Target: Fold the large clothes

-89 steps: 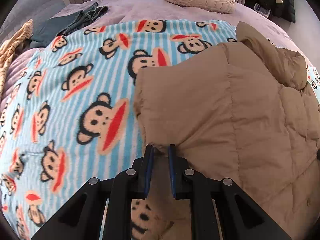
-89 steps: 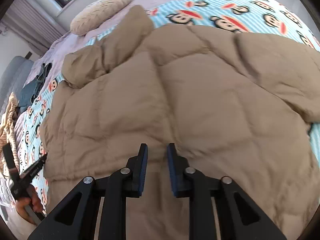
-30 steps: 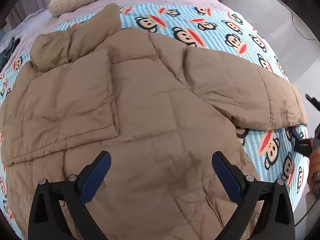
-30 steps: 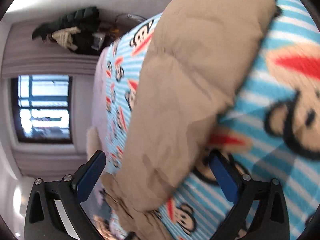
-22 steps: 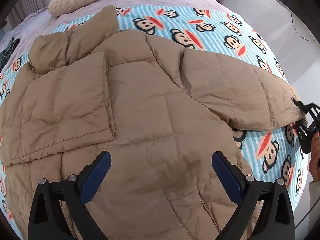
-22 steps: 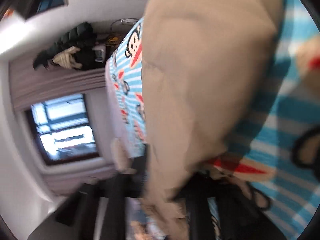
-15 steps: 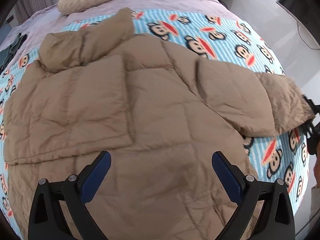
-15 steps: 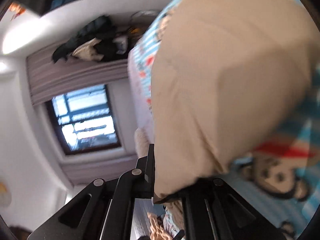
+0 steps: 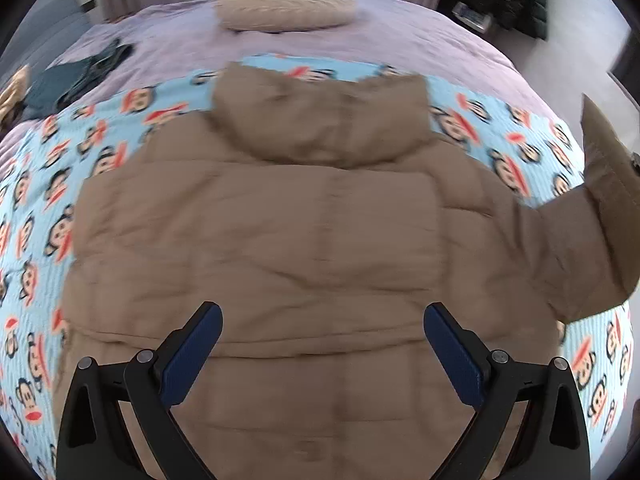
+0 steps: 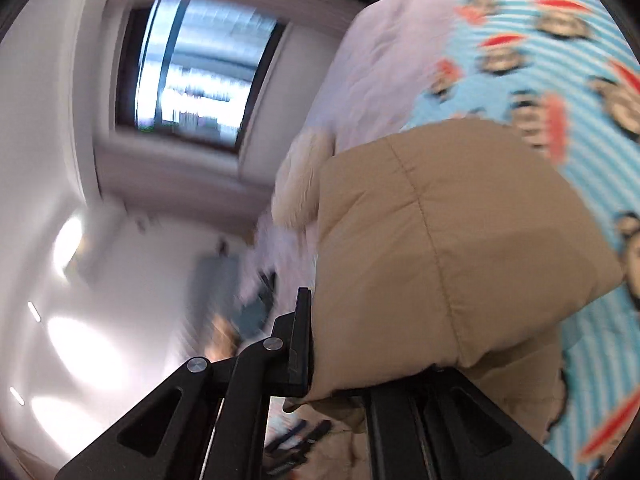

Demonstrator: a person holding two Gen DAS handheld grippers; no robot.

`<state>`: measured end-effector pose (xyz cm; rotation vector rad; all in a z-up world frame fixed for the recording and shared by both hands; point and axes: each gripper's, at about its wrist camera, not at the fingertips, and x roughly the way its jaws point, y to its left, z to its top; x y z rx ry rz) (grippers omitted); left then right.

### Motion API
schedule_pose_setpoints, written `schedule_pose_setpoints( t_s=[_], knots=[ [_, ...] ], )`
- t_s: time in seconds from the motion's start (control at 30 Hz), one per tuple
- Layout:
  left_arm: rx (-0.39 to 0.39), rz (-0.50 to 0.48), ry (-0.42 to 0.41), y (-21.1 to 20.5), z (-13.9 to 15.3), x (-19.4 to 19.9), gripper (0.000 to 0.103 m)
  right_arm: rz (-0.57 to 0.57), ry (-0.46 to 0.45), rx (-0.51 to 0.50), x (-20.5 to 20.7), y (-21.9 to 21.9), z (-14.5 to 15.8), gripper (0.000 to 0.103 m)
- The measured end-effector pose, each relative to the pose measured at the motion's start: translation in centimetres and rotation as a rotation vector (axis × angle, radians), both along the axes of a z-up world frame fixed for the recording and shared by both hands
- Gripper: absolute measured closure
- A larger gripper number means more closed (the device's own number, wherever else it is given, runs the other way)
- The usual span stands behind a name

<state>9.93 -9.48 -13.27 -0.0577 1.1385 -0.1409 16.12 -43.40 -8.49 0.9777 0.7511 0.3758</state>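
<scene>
- Across the middle of the bed, on the blue-striped fleece blanket printed with monkey faces, lies the large tan quilted puffer jacket. Its long axis runs from the near edge of the bed toward the cream knitted pillow at the head, hood end farthest away.
- The jacket's left-hand sleeve appears to be already folded in over the body; it is too blurred to trace its outline.
- At the right edge of the bed the jacket's other sleeve is lifted clear of the blanket, cuff pointing up. It lies well to the right of the body it has to cross.
- The right gripper has that sleeve end clamped: tan padding bulges out above the fingers, which are closed tight on the cuff. This hand is plainly the nearer one and, by my reading, does the next move alone: carrying the cuff leftward, across the jacket's long axis, to lay the sleeve flat on the back.
- The left gripper hovers above the jacket's lower half, its blue-padded fingers spread wide and holding nothing. It sits nearer the hem than the sleeve.
- Dark garments lie near the bed's far left corner, well apart from the jacket.
</scene>
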Motion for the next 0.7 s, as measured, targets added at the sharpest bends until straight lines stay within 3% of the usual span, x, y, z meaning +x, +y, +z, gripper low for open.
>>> schedule_pose_setpoints(
  t_s=[0.13,0.23,0.3,0.47,0.57,0.6,0.7],
  knots=[
    [-0.001,0.057,-0.002,4.3,-0.6,0.4,0.002,0.143,0.011,-0.201,1.7,9.0,-0.1,0.097],
    [0.002,0.092,-0.006,7.1,-1.2,0.7,0.002,0.237,0.062,-0.395,2.7,15.6,-2.8,0.097],
    [-0.003,0.110,-0.006,8.4,-1.8,0.8,0.002,0.269,0.115,-0.472,3.0,18.3,-5.1,0.097],
    [-0.023,0.113,-0.006,10.4,-3.3,1.1,0.002,0.244,0.240,-0.519,1.7,19.5,-10.7,0.097],
    [-0.041,0.101,-0.003,10.8,-3.7,1.4,0.002,0.228,0.280,-0.505,1.4,19.0,-11.2,0.093],
    [-0.047,0.097,-0.005,10.9,-3.7,1.4,0.002,0.230,0.287,-0.498,1.0,18.6,-11.0,0.081],
    [-0.069,0.092,-0.013,11.0,-3.4,1.5,0.002,0.191,0.276,-0.416,-0.7,16.8,-9.1,0.032]
  ],
)
